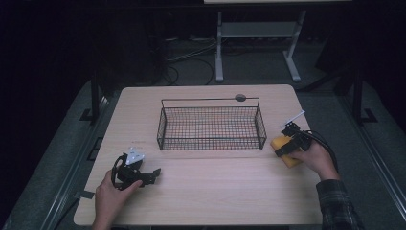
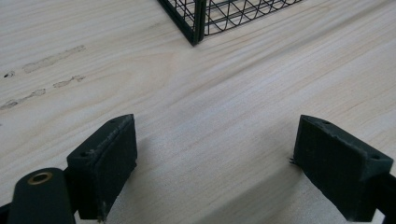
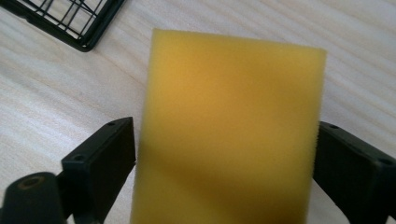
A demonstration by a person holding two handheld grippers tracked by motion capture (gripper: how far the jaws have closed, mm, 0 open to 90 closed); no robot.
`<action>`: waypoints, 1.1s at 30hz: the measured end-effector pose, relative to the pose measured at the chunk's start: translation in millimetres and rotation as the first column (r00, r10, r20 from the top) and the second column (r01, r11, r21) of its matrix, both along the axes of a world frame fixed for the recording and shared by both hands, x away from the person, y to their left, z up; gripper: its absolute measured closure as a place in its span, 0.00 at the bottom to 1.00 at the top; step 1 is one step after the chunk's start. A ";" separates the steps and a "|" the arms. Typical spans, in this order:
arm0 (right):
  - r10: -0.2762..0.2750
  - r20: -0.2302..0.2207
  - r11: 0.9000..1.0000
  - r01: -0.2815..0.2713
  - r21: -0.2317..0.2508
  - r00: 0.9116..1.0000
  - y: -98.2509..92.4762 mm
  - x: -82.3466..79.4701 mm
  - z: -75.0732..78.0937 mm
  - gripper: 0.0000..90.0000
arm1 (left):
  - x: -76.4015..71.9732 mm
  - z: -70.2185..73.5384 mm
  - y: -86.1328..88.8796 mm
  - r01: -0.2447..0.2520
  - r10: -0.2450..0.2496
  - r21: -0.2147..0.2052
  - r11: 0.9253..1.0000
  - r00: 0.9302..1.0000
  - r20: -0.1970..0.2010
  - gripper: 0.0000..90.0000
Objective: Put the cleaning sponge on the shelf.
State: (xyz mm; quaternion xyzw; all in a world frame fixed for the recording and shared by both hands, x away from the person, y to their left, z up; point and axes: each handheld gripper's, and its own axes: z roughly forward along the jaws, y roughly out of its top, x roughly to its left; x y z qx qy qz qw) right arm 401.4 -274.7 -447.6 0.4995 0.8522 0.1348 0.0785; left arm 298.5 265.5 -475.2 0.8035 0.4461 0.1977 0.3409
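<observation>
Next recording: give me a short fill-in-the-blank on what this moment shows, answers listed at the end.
1. The sponge between the right gripper jaws is ____ in colour.
2. The black wire basket stands on the ____.
3. Between the left gripper jaws lies only bare ____.
4. The sponge sits to the ____ of the basket in the high view.

Missing words: yellow; table; wood; right

Light wood table (image 1: 210, 191) bears wire basket (image 1: 211, 127), yellow sponge (image 1: 282, 148).

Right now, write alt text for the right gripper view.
A yellow sponge stands between the right gripper's two black jaws, which touch its sides, on a pale wooden table. A corner of a black wire basket sits upper left.
</observation>
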 end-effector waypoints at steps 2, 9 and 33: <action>-0.004 -0.005 1.000 0.004 -0.004 1.000 0.2 0.6 -1.3 0.13 | 0.0 0.0 0.0 0.000 0.000 0.000 1.000 1.000 0.000 0.14; 0.000 -0.018 1.000 -0.001 -0.009 1.000 0.9 0.7 -3.9 0.16 | 0.0 0.0 0.0 0.000 0.000 0.001 1.000 1.000 0.000 0.14; 0.009 -0.018 1.000 -0.008 0.010 1.000 0.1 -0.5 -0.6 0.24 | 0.0 0.0 0.0 0.000 0.000 0.001 1.000 1.000 0.001 0.14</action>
